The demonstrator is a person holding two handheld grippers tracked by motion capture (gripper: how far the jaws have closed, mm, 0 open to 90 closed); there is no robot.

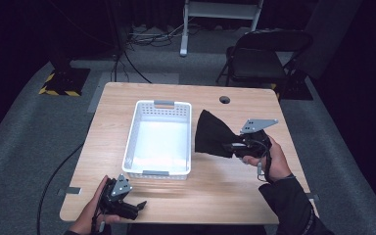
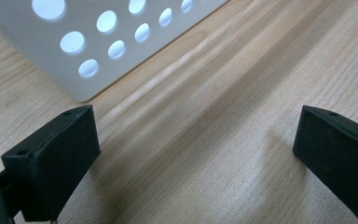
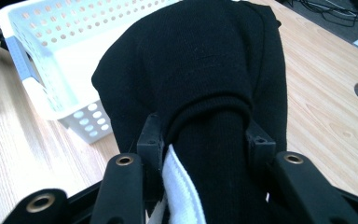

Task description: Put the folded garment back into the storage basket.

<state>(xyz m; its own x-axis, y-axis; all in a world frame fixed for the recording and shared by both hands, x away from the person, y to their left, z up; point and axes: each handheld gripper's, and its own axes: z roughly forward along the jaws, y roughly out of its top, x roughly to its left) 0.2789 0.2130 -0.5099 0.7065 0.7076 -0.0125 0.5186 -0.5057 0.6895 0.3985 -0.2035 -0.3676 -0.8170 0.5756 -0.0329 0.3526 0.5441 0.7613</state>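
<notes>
Hanging from right gripper, black garment sits bunched between jaws, pinched tight, raised off worktop just beside white basket, likely so it clears rim for drop inside. Left gripper rests near worktop's front edge, jaws spread, idle. Count: one garment, one basket, two grippers.

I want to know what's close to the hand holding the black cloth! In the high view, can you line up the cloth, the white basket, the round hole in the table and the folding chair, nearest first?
From the right gripper:
1. Black cloth, clamped in its jaws.
2. White basket, just left of the cloth.
3. Round hole, near the table's far edge.
4. Folding chair, on the floor beyond the table.
</notes>
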